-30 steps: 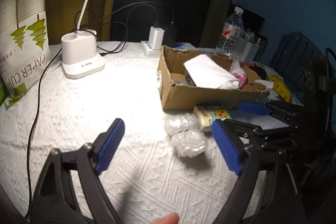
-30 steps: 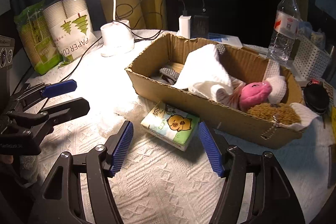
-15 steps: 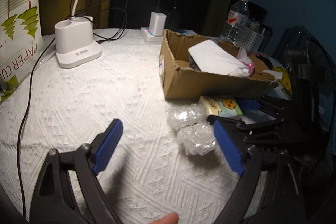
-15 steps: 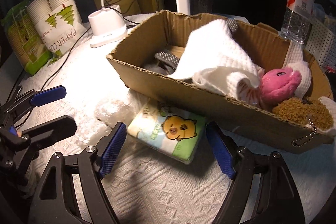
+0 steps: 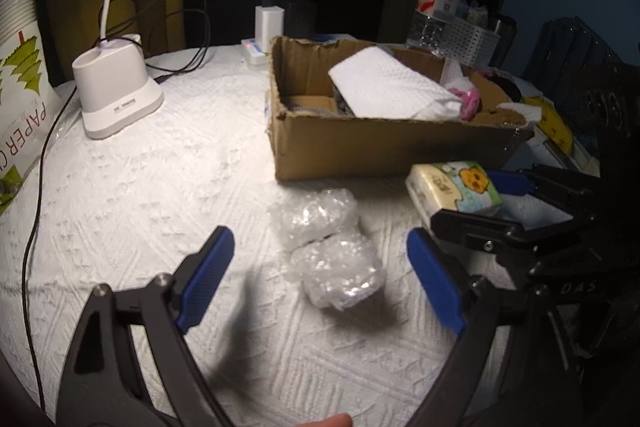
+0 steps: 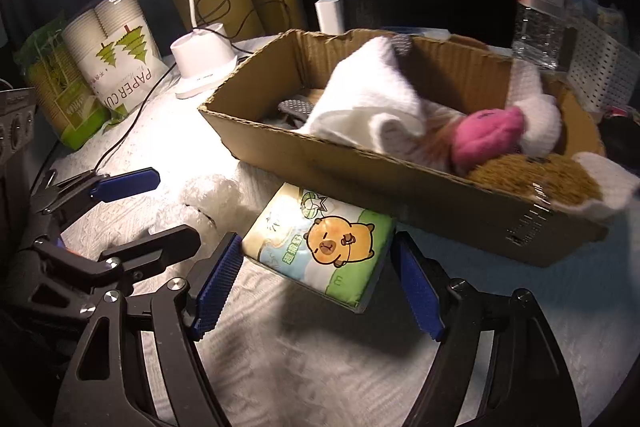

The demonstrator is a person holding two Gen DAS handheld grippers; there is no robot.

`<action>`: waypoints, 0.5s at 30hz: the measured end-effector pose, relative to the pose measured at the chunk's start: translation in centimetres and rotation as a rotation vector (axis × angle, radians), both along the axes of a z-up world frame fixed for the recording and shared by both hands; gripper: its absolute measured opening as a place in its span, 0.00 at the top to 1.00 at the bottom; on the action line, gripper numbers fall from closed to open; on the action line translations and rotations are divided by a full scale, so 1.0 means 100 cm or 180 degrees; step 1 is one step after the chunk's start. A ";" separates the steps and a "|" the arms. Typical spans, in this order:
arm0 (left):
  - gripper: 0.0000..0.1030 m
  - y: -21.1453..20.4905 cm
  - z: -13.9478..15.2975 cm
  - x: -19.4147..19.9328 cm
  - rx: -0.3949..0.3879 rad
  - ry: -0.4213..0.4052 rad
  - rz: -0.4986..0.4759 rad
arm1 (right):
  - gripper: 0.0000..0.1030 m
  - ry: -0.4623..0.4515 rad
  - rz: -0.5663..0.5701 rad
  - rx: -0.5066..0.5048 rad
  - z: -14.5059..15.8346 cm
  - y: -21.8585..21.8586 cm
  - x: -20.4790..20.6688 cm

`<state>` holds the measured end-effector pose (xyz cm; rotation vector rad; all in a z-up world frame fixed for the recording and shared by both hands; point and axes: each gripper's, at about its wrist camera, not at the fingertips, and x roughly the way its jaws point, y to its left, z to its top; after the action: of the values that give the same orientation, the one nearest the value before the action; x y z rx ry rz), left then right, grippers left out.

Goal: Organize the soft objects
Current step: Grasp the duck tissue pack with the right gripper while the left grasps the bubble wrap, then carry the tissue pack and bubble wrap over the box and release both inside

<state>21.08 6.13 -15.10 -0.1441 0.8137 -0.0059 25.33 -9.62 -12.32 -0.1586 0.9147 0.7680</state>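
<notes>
We saw a brown cardboard box point(image 6: 400, 183) with rough torn edges, a glossy plastic tissue pack point(image 6: 320, 243), crinkled shiny bubble wrap point(image 5: 332, 267), a white textured cloth point(image 5: 140, 187) over the table, and ribbed blue pads point(image 6: 418, 293) on matt black plastic.

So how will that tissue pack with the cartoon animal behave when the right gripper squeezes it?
The tissue pack looks soft and probably light; its printed wrapper may dent between the right gripper pads. The glossy film could be slightly slippery. Flat on the tablecloth, it seems unlikely to roll.
</notes>
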 end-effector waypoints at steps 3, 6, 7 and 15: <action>0.15 -0.006 -0.005 0.004 0.0045 0.0063 -0.0027 | 0.23 -0.0031 -0.0076 0.0011 0.005 -0.016 -0.005; 0.37 -0.008 -0.010 0.007 0.0050 0.0116 -0.0051 | 0.23 -0.0059 -0.0157 0.0023 0.009 -0.029 -0.010; 0.41 -0.008 -0.013 0.008 0.0052 0.0150 -0.0046 | 0.23 -0.0069 -0.0185 0.0025 0.010 -0.034 -0.011; 0.58 -0.015 -0.004 0.003 0.0054 0.0077 -0.0106 | 0.23 -0.0153 -0.0331 0.0097 0.025 -0.063 -0.019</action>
<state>21.41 4.64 -15.47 -0.1149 0.8400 -0.0288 23.45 -15.89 -9.83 -0.1014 0.8588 0.6786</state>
